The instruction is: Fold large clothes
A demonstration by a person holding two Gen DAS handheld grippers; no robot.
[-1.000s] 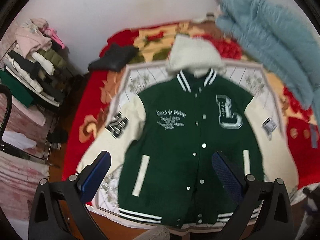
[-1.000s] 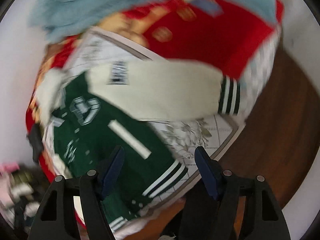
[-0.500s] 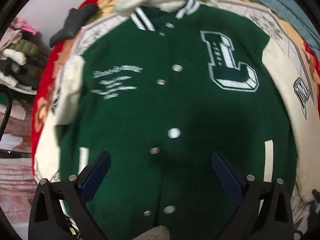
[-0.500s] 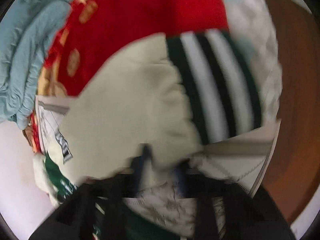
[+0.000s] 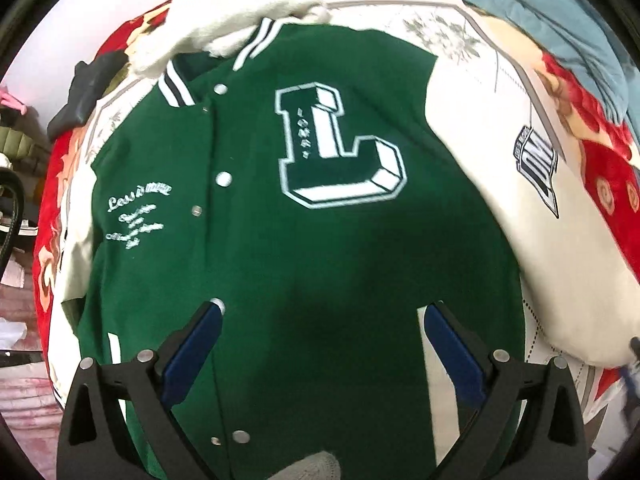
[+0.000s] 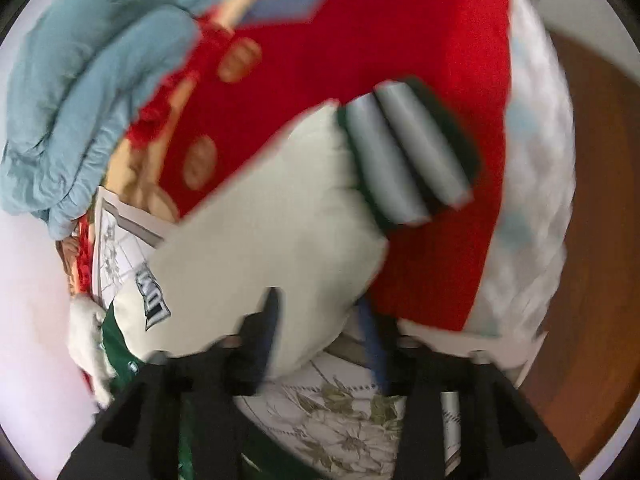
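Left wrist view shows our left gripper [image 5: 320, 320] wide open above the green jacket [image 5: 304, 248] spread on the bed [image 5: 600, 168], while our right gripper's [image 6: 320, 316] jaws, just reopening, straddle its cream sleeve [image 6: 272, 248]

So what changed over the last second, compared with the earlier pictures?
Both tongs came down to the green jacket. The left tongs, open, now hover close over its front. The right tongs closed around the cream sleeve and have just been opening; the sleeve is still between them, grip unclear in the blur. The jacket stays flat and buttoned on the bedspread.
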